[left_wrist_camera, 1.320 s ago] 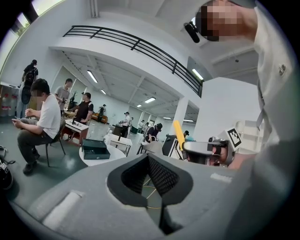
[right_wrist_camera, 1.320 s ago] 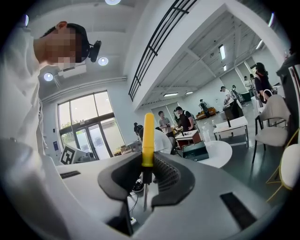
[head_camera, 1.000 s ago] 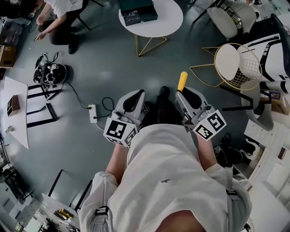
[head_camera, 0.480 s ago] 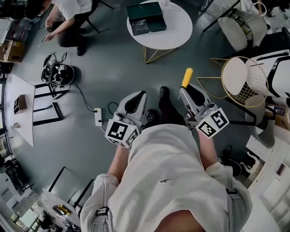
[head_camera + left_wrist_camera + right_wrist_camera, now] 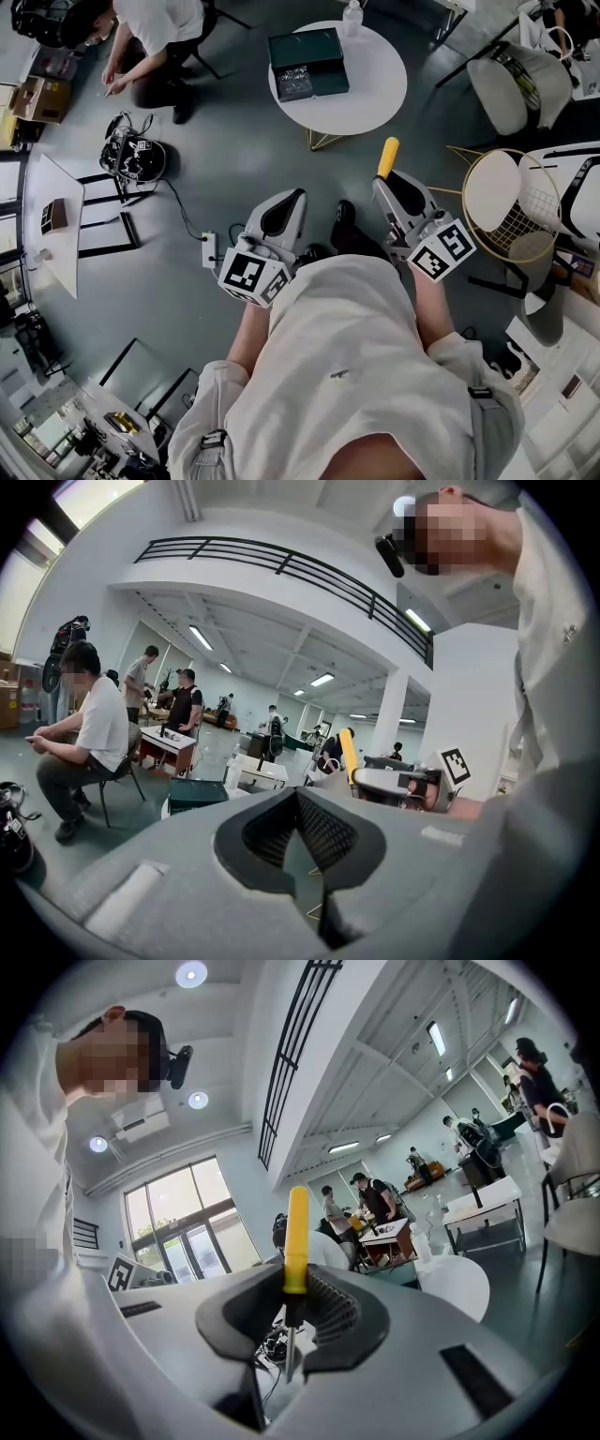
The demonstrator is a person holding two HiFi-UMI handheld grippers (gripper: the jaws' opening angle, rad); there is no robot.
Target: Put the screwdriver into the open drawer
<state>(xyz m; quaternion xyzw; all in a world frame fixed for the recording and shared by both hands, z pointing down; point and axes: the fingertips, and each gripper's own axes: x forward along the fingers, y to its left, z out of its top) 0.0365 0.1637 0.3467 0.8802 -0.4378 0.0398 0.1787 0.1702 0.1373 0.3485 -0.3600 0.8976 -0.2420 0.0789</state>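
Fingertips of the right gripper (image 5: 294, 1283) are clamped on the one screwdriver (image 5: 296, 1232), pinching it where the yellow handle meets its dark collar. Those of the left gripper (image 5: 298, 794) meet at their tips with nothing between them. Both grippers are held in front of the person's chest, side by side and apart. In the right gripper view the screwdriver's long axis runs straight up and down, with the yellow handle above the pads and the thin metal shaft hanging below them. In the head view the handle juts past the right gripper (image 5: 385, 180) toward a single round white table (image 5: 384, 80). On that table lie one dark green case (image 5: 307, 63), open on top, and one clear bottle (image 5: 352, 14). The case holds small pale bits, too small to identify. One gold wire chair (image 5: 497, 192) stands to the right, and another person (image 5: 155, 37) sits at upper left.
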